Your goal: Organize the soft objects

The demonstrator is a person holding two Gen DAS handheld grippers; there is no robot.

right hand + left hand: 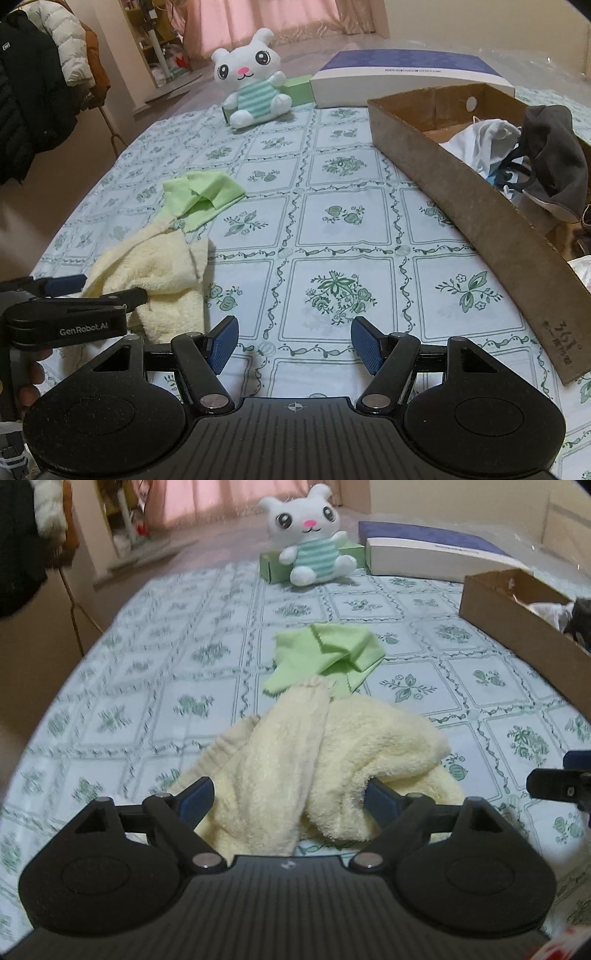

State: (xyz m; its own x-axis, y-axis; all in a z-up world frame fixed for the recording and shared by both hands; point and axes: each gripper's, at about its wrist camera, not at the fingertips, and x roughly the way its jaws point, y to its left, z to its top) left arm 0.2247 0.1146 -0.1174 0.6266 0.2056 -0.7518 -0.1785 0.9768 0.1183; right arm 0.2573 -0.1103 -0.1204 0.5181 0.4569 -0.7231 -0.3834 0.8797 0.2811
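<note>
left gripper (pixel 288 801) spread wide, straddling the crumpled cream terry towel (pixel 332 760) on the floral tablecloth (pixel 129 701) — pads not pressing yet. towel runs away from the fingers. right gripper (pixel 293 345) half open, empty, farther off — brown cardboard box (pixel 461 206) beside it.

Cream towel (pixel 325 753): fluffy, crumpled in a heap on the tablecloth | green cloth (pixel 328 653): thin, loosely folded, just beyond, touching it | plush bunny (pixel 310 535): white, striped, seated upright at far edge
</note>
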